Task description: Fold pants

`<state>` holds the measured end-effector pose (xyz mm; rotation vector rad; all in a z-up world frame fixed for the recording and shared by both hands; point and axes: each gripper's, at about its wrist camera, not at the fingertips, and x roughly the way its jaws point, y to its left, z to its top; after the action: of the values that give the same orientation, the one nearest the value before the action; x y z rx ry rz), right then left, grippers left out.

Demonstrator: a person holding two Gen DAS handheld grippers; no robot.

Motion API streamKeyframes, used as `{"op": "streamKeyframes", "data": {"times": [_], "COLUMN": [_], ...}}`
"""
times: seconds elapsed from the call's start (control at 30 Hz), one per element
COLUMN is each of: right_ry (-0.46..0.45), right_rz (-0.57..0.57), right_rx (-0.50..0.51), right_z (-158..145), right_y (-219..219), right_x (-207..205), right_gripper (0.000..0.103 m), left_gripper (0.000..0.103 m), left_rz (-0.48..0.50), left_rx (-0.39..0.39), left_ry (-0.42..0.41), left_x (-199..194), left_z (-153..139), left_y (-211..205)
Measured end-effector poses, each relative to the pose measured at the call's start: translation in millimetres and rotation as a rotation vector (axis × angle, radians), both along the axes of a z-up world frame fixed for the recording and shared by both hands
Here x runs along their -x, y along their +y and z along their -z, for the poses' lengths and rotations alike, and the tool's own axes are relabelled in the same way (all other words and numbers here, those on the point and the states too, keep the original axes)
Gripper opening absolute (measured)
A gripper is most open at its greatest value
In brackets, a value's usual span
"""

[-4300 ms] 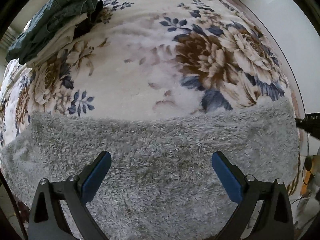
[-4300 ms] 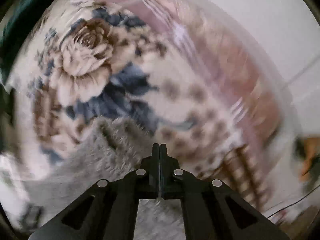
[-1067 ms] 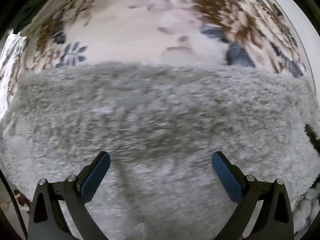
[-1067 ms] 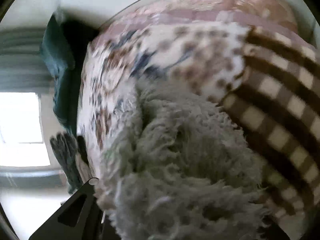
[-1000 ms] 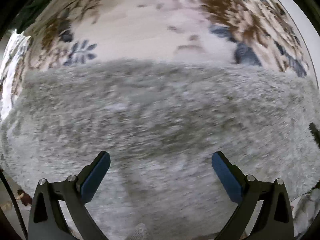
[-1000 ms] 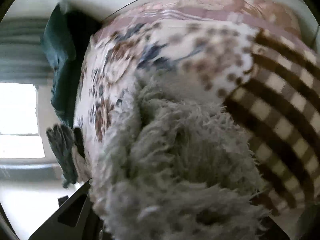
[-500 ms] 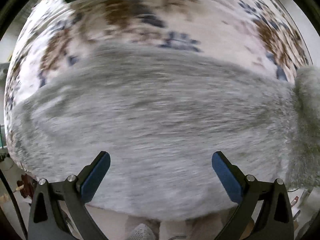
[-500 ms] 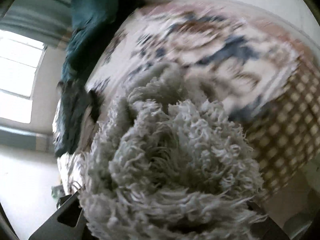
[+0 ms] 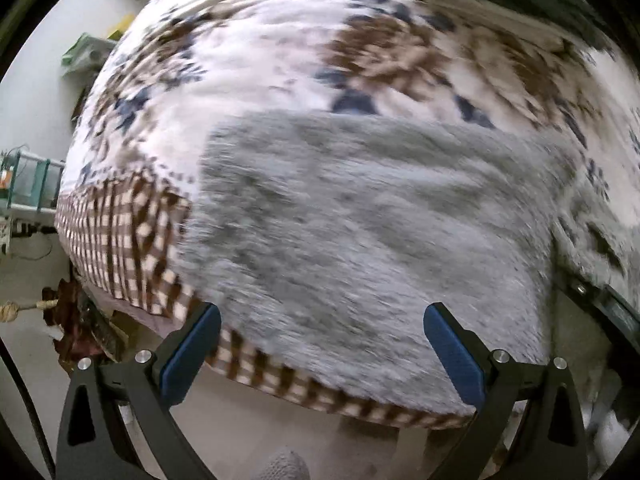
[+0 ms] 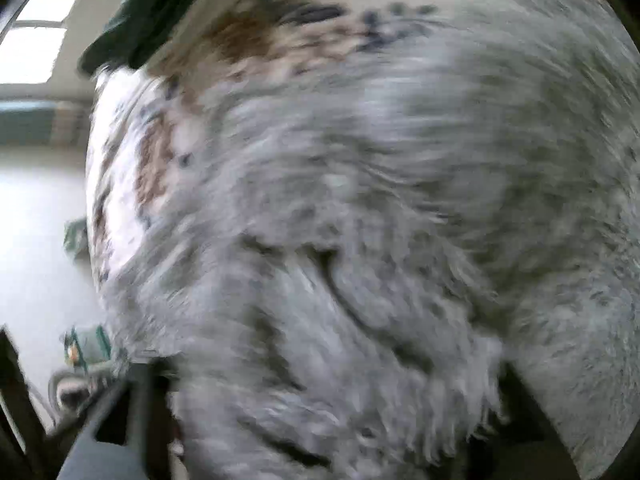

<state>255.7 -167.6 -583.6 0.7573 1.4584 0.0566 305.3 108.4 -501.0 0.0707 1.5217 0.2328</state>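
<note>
The fluffy grey pants lie on a floral bedspread, reaching to the bed's near edge. My left gripper is open and empty, its blue pads spread wide just above the pants' near edge. In the right wrist view a bunch of the grey pants fills the frame and hides the fingers of my right gripper; it holds this fabric up over the rest of the pants. The other gripper's black frame shows at the right of the left wrist view.
A brown checked sheet hangs over the bed's left corner. Dark green clothes lie at the far end of the bed. The floor lies below the bed edge, with clutter and a shelf at the left.
My right gripper has carried the bunched pants fabric across over the rest of the pants. My left gripper has swung left toward the bed's corner and stayed open.
</note>
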Motion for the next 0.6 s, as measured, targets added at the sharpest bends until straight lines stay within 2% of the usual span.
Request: {"op": "streamKeyframes", "data": {"times": [0.03,0.13,0.2,0.3,0.37,0.47,0.53,0.57,0.6], "right_ry": [-0.024,-0.052,-0.075,-0.077,-0.032,0.065,0.104,0.118,0.127], "right_rz": [-0.02,-0.035,-0.041,-0.009,0.044,0.144,0.207,0.227,0.242], "right_rx": [-0.035,-0.132,-0.173,-0.144,-0.093,-0.004,0.03,0.04,0.045], "right_z": [-13,-50,-75,-102,-100,-84,-72,-66,-61], "right_y": [1,-11,-26,-62,-95,-145,-171,-181,-189], "right_x": [0,5,15,28,43,57,68,73,79], "right_gripper": [0.09,0.09,0.09,0.09,0.09,0.09,0.09,0.09,0.09], "left_gripper": [0.103,0.103,0.103,0.103,0.103,0.103,0.103,0.1,0.068], "left_rz": [-0.009,-0.023,-0.016,0.039,0.1,0.209,0.3,0.37,0.409], "left_rx": [0.014,0.1,0.171,0.266,0.296,0.324,0.293,0.256,0.245], "left_ry": [-0.008,-0.046,-0.059,-0.084,-0.087,-0.055,-0.021,0.017,0.037], "left_x": [-2,-10,-18,-27,-32,-41,-47,-47,-47], "left_z": [-4,-16,-23,-31,-30,-10,14,32,43], "left_y": [-1,-6,-25,-60,-89,-135,-164,-181,-190]}}
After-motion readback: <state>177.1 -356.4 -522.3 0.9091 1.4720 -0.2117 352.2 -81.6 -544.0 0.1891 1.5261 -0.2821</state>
